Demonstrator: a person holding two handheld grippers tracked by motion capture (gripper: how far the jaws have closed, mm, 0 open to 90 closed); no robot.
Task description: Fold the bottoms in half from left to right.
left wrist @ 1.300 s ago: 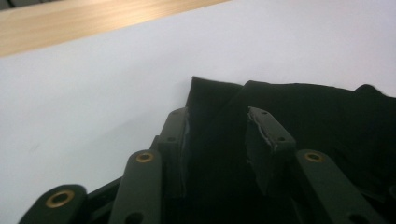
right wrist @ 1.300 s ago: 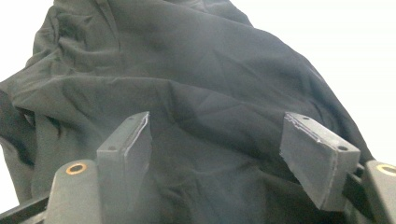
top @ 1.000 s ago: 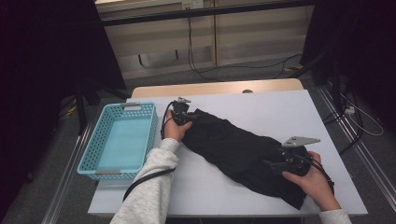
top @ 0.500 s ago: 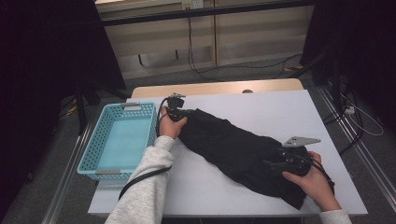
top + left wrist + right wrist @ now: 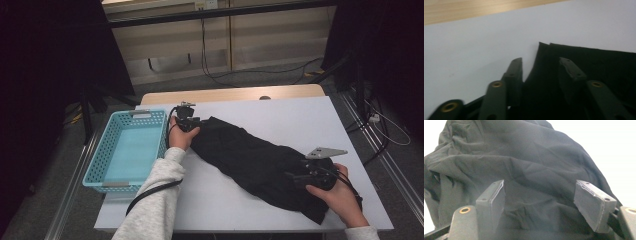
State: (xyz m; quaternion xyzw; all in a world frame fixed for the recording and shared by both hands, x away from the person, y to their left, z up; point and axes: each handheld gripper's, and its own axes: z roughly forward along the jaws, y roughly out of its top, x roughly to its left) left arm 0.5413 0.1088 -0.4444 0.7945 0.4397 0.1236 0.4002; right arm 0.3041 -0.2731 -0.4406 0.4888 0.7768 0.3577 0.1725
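Nearest the person, the right gripper [image 5: 300, 176] sits low over the near right end of a black garment [image 5: 252, 160], held in the right hand [image 5: 342, 197]; in the right gripper view its jaws stand wide apart above the rumpled cloth [image 5: 524, 170], pressing on nothing. The garment lies slantwise across the white table [image 5: 280, 117], from its near right part up toward the far left. At that far end the left gripper [image 5: 197, 121], in the left hand [image 5: 179, 137], rests at the cloth's corner; its jaws have just been opening, and in the left gripper view they stand parted with the cloth's edge [image 5: 541, 65] between them, unclamped. Left of that hand, a light blue basket [image 5: 100, 162] sits at the table's left edge.
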